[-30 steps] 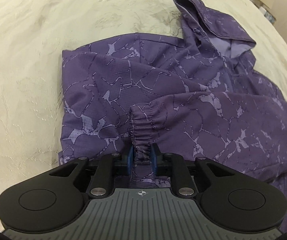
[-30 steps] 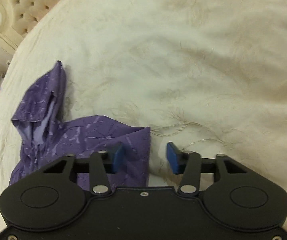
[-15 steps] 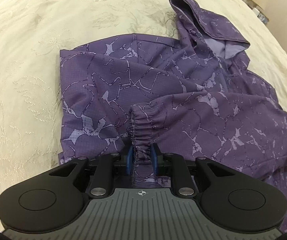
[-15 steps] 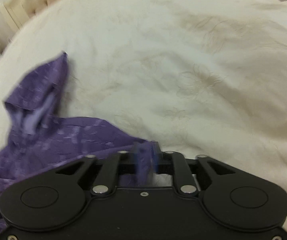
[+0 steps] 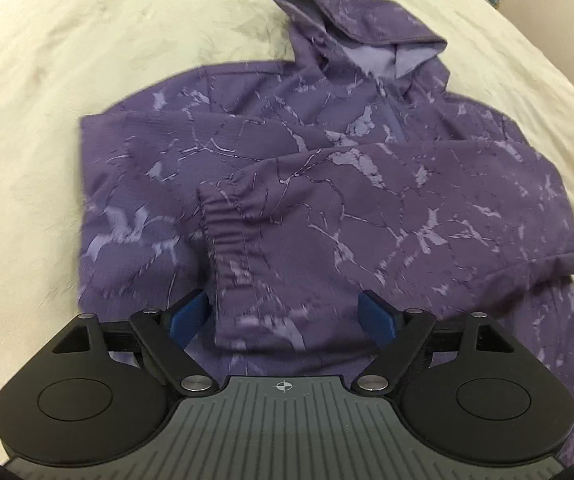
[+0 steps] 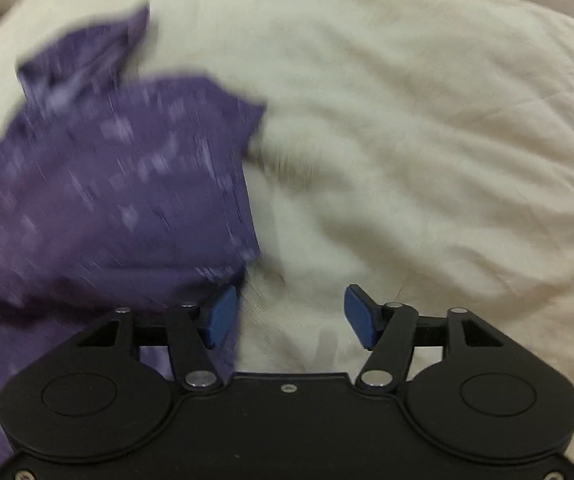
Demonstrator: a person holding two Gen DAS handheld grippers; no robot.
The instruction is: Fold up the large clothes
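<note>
A cream bedspread (image 5: 47, 92) with a faint embroidered pattern covers the bed and fills both views. On it lies the purple hooded jacket (image 5: 367, 220), marbled with paler lilac veins, spread across the middle of the left wrist view and reaching from the centre out to 3 o'clock. Its hood (image 5: 351, 36) points toward 12 o'clock, the pale lining showing at the opening. One sleeve (image 5: 387, 184) is folded across the body from the 3 o'clock side, and its gathered elastic cuff (image 5: 227, 232) rests on the jacket front just left of centre.

In the right wrist view the jacket sits blurred at 9 o'clock, its edge ending just above the left blue pad, with bare bedspread from the centre out to 3 o'clock.

The left hand-held gripper (image 5: 285, 316) hangs over the jacket at 6 o'clock; its jaws have just been opening and now stand wide, the sleeve end lying between the blue pads (image 5: 189, 316) without being pressed. The right hand-held gripper (image 6: 289, 316) has also just been opening; its jaws are spread apart over bare bedspread, gripping nothing, the near pad just beside the jacket edge.
</note>
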